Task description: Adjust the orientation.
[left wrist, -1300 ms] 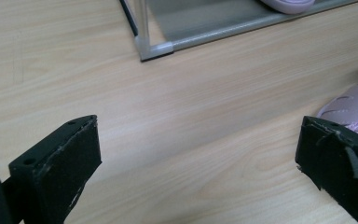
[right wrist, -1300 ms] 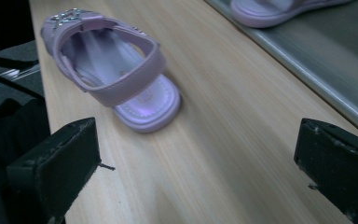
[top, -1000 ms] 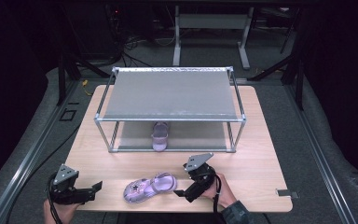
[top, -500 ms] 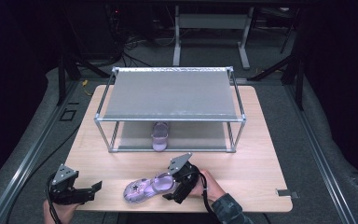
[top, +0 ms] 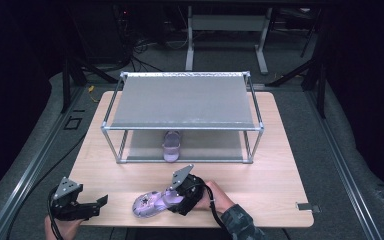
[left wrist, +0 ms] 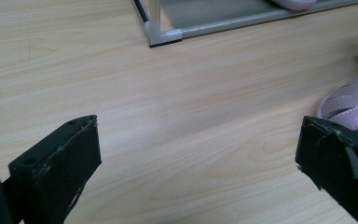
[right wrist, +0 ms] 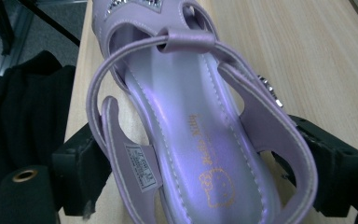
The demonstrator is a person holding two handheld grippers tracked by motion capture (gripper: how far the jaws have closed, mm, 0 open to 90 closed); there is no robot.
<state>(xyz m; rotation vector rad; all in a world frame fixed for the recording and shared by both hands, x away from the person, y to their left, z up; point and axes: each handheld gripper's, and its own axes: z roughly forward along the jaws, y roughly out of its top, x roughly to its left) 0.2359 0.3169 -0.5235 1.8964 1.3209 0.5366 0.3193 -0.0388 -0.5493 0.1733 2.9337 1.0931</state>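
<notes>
- The small lilac strappy sandal with a glittery toe piece [top: 152, 203] lies on its sole near the front edge of the light wooden table [top: 280, 150], a little left of the middle of that edge; its toe points toward the front-left corner and its heel toward the right.
- The right gripper [top: 180, 197] stands at the sandal's heel end; in the right gripper view the heel [right wrist: 205, 182] sits between the two black jaws, one jaw against each side of the heel strap; the jaws have just been closing and now pinch the sandal by its heel.
- The person's right hand [top: 215, 197] holds that gripper just right of the sandal, close to the front edge.
- The left gripper [top: 97, 204] rests by the front-left corner of the table, apart from the sandal, its jaws spread wide with bare wood between them; in the left gripper view the sandal's toe [left wrist: 354, 105] shows just beyond the jaw at the right of that view, not between the jaws.
- A second lilac sandal [top: 171, 146] stands on the lower level of the grey metal-framed two-tier rack [top: 180, 102], which takes up the middle and back of the table; it is well apart from both grippers.
</notes>
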